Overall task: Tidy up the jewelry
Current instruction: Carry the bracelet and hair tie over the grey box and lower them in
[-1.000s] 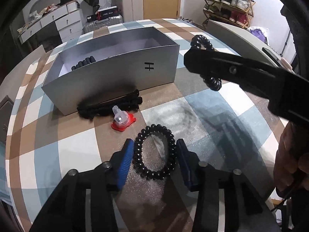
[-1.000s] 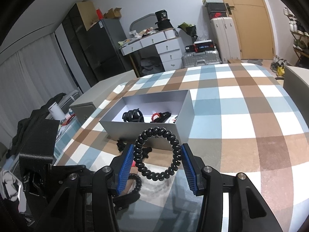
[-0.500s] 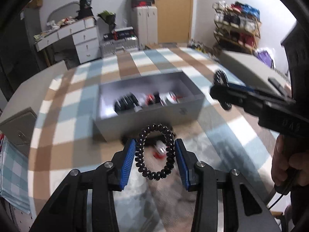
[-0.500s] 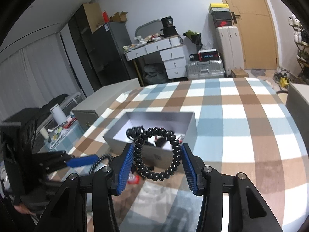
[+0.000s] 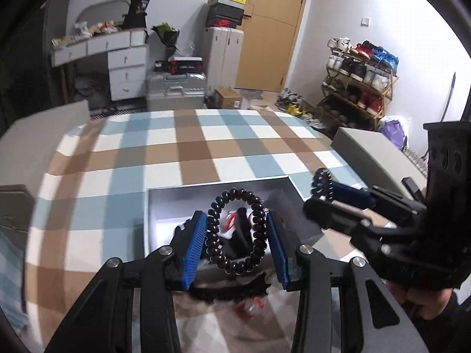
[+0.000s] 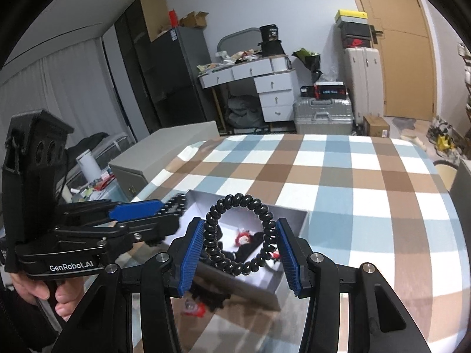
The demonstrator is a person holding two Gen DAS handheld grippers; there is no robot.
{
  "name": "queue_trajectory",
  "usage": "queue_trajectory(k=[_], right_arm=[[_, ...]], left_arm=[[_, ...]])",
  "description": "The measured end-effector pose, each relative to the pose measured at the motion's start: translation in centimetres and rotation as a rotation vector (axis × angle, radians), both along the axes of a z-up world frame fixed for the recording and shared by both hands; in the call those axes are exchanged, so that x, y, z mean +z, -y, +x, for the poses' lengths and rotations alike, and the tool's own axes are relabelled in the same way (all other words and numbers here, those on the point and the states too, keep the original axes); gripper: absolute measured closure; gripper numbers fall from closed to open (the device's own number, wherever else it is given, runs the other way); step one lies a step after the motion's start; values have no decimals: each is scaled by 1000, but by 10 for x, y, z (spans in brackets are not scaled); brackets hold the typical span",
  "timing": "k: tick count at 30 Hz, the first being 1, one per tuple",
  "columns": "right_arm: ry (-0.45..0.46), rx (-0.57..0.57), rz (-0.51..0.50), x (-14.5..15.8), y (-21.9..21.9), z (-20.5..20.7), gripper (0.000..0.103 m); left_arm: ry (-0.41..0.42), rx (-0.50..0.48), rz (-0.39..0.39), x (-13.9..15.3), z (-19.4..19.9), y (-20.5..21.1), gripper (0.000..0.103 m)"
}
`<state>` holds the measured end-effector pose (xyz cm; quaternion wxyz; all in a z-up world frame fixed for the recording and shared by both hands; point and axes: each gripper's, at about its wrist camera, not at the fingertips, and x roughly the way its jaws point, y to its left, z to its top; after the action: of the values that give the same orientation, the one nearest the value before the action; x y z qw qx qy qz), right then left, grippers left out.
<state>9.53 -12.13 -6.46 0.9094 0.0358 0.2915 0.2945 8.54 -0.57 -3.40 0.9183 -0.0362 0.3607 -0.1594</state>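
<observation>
**A:** What is hard to make out?

**B:** The grey box on the checked table is partly hidden behind both tools. Inside it lie dark and red pieces, too blurred to name. Just in front of the box, a black item and a small red one are smeared and half covered by the tool arms.

**A:** And the tools?

**B:** The left gripper is clamped on a black coil band, held above the box. The right gripper grips a second coil band the same way, also over the box. Each band touches both blue pads.

**A:** Any writing?

**B:** "GenRobot.AI" in white on the left tool's side. A hand holds its handle, cut off at the edge.
</observation>
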Motion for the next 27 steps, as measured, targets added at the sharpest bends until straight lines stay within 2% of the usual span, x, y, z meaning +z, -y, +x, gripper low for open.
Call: queue_trajectory(k=[10,20,25,27], right_arm=[[-44,12,-17,-15,-5,30,54],[-82,13,-6,-31,-7,44,53],[-70,9,0,-29,-7,42,52],[-64,10,3,-28,-6,41,50]], left_arm=[[-31,-14,-35,-6,24,1,67],[-58,-28,-55,-16,33,1,67],[-66,-40,-62,-16,34,1,67],[-64,-33,-68,-15,33,-2,62]])
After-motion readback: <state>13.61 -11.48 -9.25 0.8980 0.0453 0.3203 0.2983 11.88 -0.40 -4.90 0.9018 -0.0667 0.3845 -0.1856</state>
